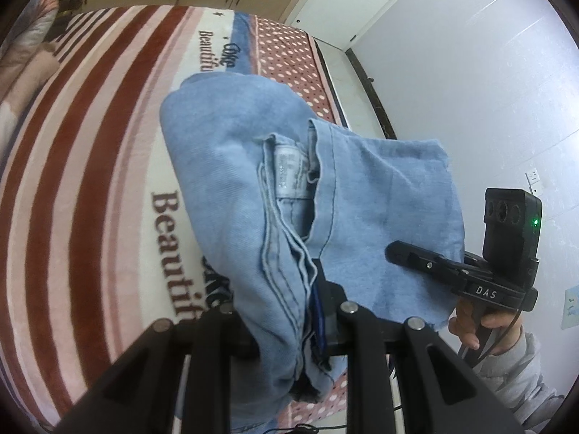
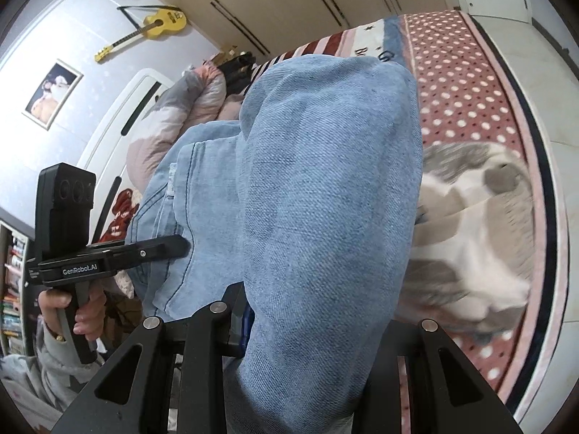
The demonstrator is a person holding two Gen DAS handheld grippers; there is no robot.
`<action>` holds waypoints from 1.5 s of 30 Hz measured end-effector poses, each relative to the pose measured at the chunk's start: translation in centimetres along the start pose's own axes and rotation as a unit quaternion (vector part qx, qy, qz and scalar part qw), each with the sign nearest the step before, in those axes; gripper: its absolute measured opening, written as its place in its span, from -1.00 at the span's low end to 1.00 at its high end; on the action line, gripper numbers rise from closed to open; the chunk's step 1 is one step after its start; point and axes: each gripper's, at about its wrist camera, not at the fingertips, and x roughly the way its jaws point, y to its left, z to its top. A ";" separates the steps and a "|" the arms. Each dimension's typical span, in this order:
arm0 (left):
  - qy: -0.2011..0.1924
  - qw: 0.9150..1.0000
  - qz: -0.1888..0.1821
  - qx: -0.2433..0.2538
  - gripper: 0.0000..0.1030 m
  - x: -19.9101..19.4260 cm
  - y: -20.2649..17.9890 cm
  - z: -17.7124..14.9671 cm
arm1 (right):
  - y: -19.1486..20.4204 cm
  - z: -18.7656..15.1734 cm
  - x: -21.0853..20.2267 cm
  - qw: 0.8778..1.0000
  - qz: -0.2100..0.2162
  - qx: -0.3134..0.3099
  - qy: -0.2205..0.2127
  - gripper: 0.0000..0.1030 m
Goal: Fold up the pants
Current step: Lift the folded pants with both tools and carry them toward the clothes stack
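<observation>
1. You have one pair of pants [image 1: 253,166], light blue denim, with one white label [image 1: 289,170] showing inside the waistband.
2. You hold two grippers: the left gripper [image 2: 173,246] and the right gripper [image 1: 398,253], each clamped on the denim.
3. You can see one bed [image 1: 90,144] under one striped blanket [image 1: 119,83].
4. One cat [image 2: 470,238], grey and white, is on the bed.
5. One yellow guitar [image 2: 159,23] and one framed picture [image 2: 52,90] hang on the wall.
</observation>
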 end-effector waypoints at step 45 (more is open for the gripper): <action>0.099 0.994 0.045 0.001 -0.34 17.2 -2.6 6.8 | -16.1 2.3 2.7 0.998 -0.011 0.041 0.037 -0.30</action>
